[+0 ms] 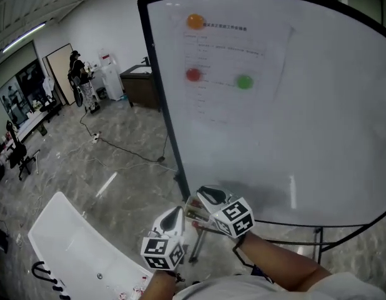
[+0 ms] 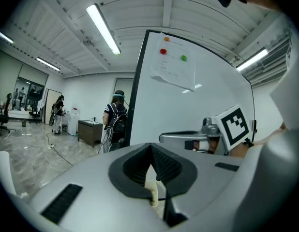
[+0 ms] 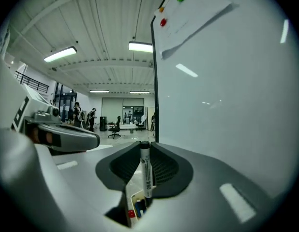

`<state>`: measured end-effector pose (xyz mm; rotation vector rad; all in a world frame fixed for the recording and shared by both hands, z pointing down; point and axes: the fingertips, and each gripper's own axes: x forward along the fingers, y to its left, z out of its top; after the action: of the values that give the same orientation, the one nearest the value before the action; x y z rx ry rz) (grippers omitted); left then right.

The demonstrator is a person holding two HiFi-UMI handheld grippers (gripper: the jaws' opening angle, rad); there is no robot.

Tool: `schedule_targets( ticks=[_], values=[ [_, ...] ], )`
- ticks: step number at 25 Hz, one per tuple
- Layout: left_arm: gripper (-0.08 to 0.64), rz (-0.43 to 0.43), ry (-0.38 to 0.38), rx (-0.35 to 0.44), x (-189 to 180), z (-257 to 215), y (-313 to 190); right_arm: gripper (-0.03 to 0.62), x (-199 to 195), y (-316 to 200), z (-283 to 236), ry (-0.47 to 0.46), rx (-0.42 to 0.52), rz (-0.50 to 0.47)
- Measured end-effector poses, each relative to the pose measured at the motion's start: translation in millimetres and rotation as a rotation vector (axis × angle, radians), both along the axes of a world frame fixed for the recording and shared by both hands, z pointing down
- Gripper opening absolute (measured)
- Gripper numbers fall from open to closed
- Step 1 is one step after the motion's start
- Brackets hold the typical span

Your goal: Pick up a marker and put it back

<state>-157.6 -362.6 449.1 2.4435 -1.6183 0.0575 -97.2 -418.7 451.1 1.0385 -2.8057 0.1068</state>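
Observation:
A white marker (image 3: 146,170) with a black cap stands upright between the pads of my right gripper (image 3: 145,148), which is shut on it. Just under the jaws is a small open box (image 3: 136,206) holding red and blue markers. In the head view the right gripper (image 1: 203,199) is low against the whiteboard (image 1: 287,142), over that box (image 1: 195,214). My left gripper (image 1: 173,216) hangs just left of it; its pads (image 2: 161,163) meet at the tips with nothing held. The right gripper (image 2: 188,139) shows beside it in the left gripper view.
A sheet of paper (image 1: 233,55) hangs on the whiteboard under orange (image 1: 195,21), red (image 1: 193,75) and green (image 1: 244,82) magnets. A white table (image 1: 74,242) lies at the lower left. People (image 1: 77,74) and desks stand far back; a person with a backpack (image 2: 115,115) is beyond the board's edge.

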Motion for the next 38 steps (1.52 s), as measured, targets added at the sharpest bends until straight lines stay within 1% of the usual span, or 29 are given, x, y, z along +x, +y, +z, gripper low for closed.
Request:
schedule_targets(
  ticks=[4, 9, 14, 19, 22, 26, 29, 33, 38],
  values=[
    [0.002, 0.007, 0.008, 0.042, 10, -19, -9, 0.064, 12, 8, -19, -0.021, 0.043, 0.012],
    [0.002, 0.015, -0.003, 0.053, 22, -25, -13, 0.064, 23, 10, -25, -0.055, 0.035, 0.023],
    [0.002, 0.012, 0.020, 0.075, 25, -30, -17, 0.064, 29, 7, -24, -0.055, 0.033, 0.030],
    [0.002, 0.012, 0.016, 0.070, 23, -28, -21, 0.064, 29, -1, -19, -0.051, 0.012, 0.028],
    [0.002, 0.007, 0.016, 0.063, 19, -25, -23, 0.064, 23, -6, -13, -0.041, 0.002, 0.014],
    [0.002, 0.005, 0.024, 0.051, 14, -19, -27, 0.064, 12, -12, 0, -0.001, -0.012, -0.012],
    [0.002, 0.001, 0.027, 0.049, 10, -16, -30, 0.064, 3, -19, 12, 0.048, -0.016, -0.032],
    [0.002, -0.015, 0.021, 0.031, -1, -8, -35, 0.064, -14, -29, 36, 0.142, -0.018, -0.067],
    [0.002, -0.036, 0.045, 0.013, -14, 5, -36, 0.065, -33, -41, 76, 0.278, -0.037, -0.104]
  ],
)
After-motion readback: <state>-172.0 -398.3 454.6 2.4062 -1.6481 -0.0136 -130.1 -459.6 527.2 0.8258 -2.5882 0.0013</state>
